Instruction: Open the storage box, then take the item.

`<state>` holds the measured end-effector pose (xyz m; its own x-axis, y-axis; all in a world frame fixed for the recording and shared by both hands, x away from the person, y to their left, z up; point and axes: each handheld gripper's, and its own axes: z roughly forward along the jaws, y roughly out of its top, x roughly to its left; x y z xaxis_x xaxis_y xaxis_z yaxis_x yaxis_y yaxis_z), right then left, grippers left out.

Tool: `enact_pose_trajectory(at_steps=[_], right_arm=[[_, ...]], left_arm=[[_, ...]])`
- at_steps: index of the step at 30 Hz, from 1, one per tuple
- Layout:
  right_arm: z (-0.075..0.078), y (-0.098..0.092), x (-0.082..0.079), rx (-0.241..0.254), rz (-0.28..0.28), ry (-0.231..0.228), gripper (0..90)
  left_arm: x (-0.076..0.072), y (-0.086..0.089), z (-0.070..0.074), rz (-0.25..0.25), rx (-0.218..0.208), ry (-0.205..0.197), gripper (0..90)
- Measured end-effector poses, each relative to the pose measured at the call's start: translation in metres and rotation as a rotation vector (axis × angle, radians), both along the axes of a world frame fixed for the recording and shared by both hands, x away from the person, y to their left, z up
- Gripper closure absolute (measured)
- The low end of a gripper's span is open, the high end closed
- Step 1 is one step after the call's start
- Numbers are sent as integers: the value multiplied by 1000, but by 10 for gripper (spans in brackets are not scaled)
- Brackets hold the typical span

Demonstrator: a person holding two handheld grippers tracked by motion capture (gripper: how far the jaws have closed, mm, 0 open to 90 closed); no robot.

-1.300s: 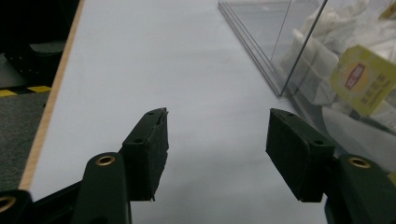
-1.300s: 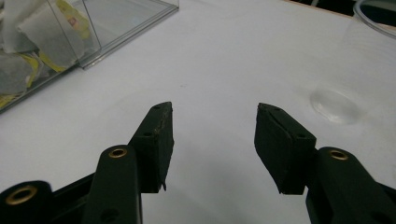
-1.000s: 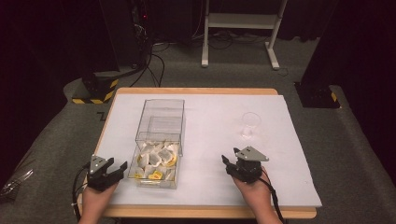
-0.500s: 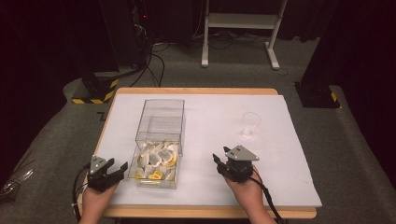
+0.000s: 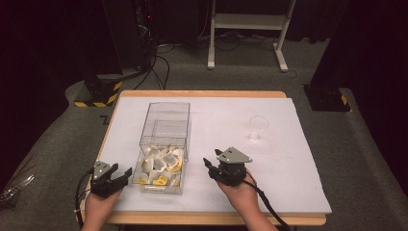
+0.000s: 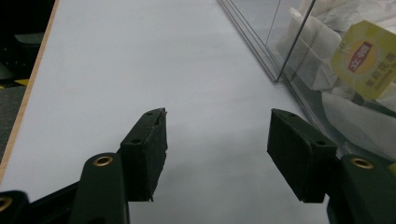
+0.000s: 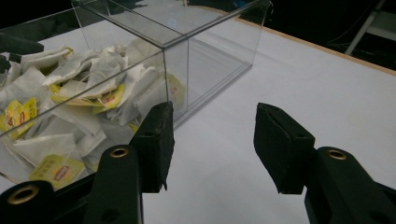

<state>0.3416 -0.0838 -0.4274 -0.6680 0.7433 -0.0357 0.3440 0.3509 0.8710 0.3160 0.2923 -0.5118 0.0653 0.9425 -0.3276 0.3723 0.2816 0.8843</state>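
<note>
My right claw (image 5: 210, 166) hovers just off the near right corner of the clear box (image 5: 166, 126), spread with nothing between the pads, which have just eased a little wider. My left claw (image 5: 120, 173) sits spread and empty too, low over the desk (image 5: 288, 159) on the box's other side. The tea bags (image 5: 161, 163) I am after lie heaped in the box's open near section, just left of my right claw and right of my left.

The near wall is my first worry: in the right gripper view the clear edge stands right ahead of one jaw, so a low reach could knock the box and slide it rather than clear the rim. Next, the bags are tangled, strings and tags overlapping; a deep bite would likely lift several at once or drag a tag over the side. Farther off to the right of my right claw stands a light glass cup (image 5: 258, 129); a wide swing on the way there could tip it.

Against a second ago, my right claw has moved left, closer to the box. The left claw, box and cup sit as they were.
</note>
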Motion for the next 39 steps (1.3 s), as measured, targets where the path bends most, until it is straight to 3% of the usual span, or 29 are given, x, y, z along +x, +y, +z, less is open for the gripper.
enact_pose_trajectory(at_steps=[20,39], right_arm=[[9,36,2,26,71,-13,466],[15,71,-1,46,158,12,464]], left_arm=[[0,0,0,-14,16,13,376],[0,0,0,-13,2,12,375]])
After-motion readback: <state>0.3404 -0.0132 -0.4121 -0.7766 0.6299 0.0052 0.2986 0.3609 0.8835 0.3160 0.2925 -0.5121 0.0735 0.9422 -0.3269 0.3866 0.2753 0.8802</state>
